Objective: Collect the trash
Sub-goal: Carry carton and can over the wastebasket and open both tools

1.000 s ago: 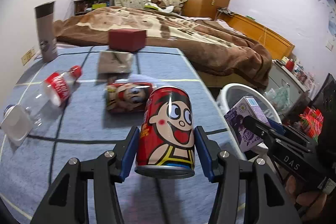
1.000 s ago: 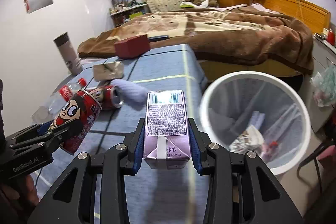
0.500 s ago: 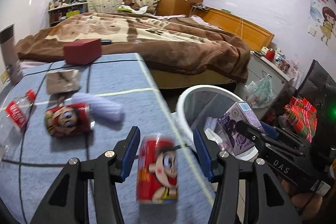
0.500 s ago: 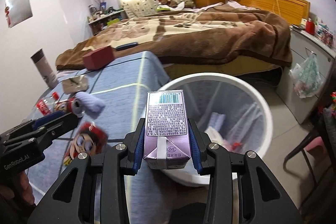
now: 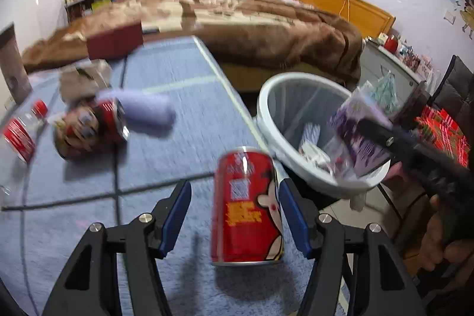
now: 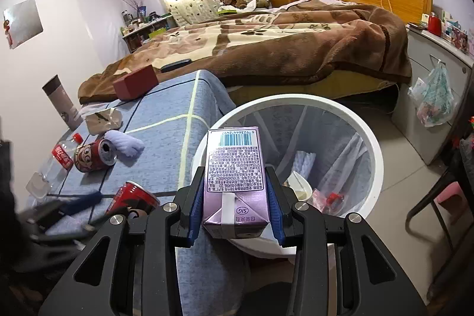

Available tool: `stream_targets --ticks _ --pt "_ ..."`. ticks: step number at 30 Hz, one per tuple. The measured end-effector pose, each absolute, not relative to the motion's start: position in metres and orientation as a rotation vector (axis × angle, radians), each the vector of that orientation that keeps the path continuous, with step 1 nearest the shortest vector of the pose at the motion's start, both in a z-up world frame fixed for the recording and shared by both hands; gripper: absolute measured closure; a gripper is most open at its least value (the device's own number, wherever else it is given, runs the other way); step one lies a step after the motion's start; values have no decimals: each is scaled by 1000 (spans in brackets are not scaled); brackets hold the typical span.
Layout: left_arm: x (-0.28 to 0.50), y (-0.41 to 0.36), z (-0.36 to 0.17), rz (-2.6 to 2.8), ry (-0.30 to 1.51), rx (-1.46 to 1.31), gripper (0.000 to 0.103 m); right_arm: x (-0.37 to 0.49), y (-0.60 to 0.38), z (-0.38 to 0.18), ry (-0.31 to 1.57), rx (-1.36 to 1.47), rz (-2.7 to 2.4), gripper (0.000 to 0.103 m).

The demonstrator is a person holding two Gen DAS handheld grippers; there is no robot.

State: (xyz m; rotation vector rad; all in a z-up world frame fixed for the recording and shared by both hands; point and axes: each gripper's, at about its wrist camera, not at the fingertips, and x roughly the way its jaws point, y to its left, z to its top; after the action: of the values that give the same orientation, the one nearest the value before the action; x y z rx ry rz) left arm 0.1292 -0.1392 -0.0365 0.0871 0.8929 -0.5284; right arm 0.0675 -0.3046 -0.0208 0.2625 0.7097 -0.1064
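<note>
My left gripper (image 5: 235, 211) is open. A red cartoon can (image 5: 247, 211) stands loose between its fingers on the blue table (image 5: 189, 114), against the right finger with a gap on the left. It also shows in the right wrist view (image 6: 134, 197). My right gripper (image 6: 235, 205) is shut on a purple drink carton (image 6: 235, 176), held above the near rim of the white trash bin (image 6: 370, 138). The carton appears blurred in the left wrist view (image 5: 358, 135) over the bin (image 5: 266, 96).
On the table lie a second red can (image 6: 93, 154), a plastic bottle (image 6: 60, 156), a lilac cloth roll (image 6: 126, 142), a crumpled paper bag (image 6: 103, 117), a dark red box (image 6: 136, 82) and a tall tumbler (image 6: 60, 101). A bed (image 6: 281, 49) stands behind.
The left gripper has opened and the red can has slipped out of its grip and now stands on the table. The right gripper has carried the carton over the bin's rim.
</note>
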Motion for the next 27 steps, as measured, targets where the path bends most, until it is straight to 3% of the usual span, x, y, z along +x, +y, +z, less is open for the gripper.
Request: stream_targets --ticks 3,5,27 --pt "129 -143 -45 -512 921 101 40 66 -305 -19 706 255 -103 64" --pt "126 -145 -45 -530 923 99 48 66 -306 -19 706 254 -103 64" --pt "153 -224 -5 -661 853 78 48 74 -355 -15 717 265 -177 64"
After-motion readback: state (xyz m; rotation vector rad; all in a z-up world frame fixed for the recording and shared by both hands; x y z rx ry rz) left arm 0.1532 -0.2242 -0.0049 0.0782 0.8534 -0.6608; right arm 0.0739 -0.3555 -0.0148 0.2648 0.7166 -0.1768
